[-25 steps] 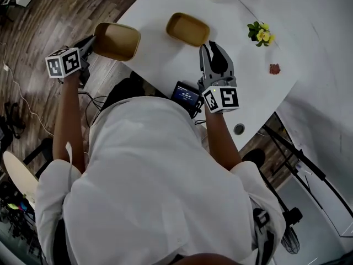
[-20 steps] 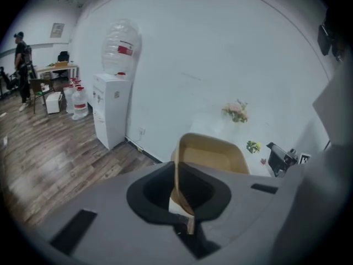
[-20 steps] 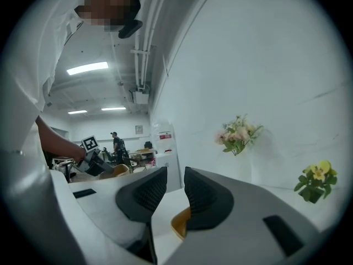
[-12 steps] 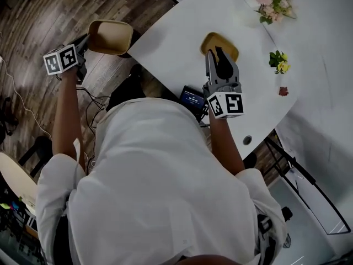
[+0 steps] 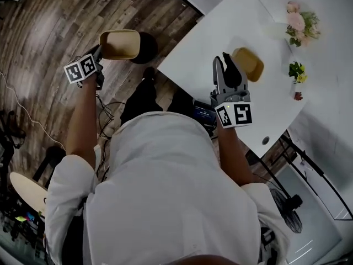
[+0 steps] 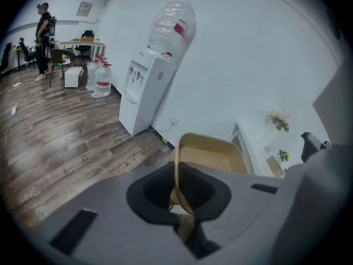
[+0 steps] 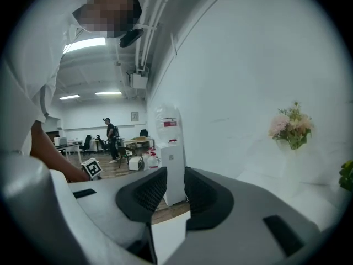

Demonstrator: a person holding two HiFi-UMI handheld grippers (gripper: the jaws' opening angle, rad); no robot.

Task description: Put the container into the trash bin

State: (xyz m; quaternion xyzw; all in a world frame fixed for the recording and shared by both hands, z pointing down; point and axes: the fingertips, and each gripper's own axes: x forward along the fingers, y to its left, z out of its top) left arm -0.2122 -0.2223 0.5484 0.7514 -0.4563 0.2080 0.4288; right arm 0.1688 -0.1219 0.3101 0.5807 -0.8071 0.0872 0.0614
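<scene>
My left gripper [image 5: 100,51] is shut on the rim of a tan paper container [image 5: 119,43] and holds it over the wooden floor, right beside a dark round trash bin [image 5: 145,47] that the container partly covers. In the left gripper view the thin rim [image 6: 176,181] is pinched between the jaws and the container [image 6: 212,153] extends beyond them. My right gripper [image 5: 228,59] hovers over the white table [image 5: 193,65], next to a second tan container [image 5: 249,63]. Its jaws [image 7: 175,189] stand apart with nothing between them.
Pink flowers [image 5: 300,24] and a small yellow bunch [image 5: 296,70] stand on the table's far side. A small device with a screen [image 5: 205,112] sits at the near table edge. A water dispenser [image 6: 146,90] stands against the wall, and cables [image 5: 16,101] lie on the floor.
The left gripper has carried the container off the table's edge and lower, to beside the dark bin. The right gripper has shifted sideways over the table with the body's turn, jaws unchanged.
</scene>
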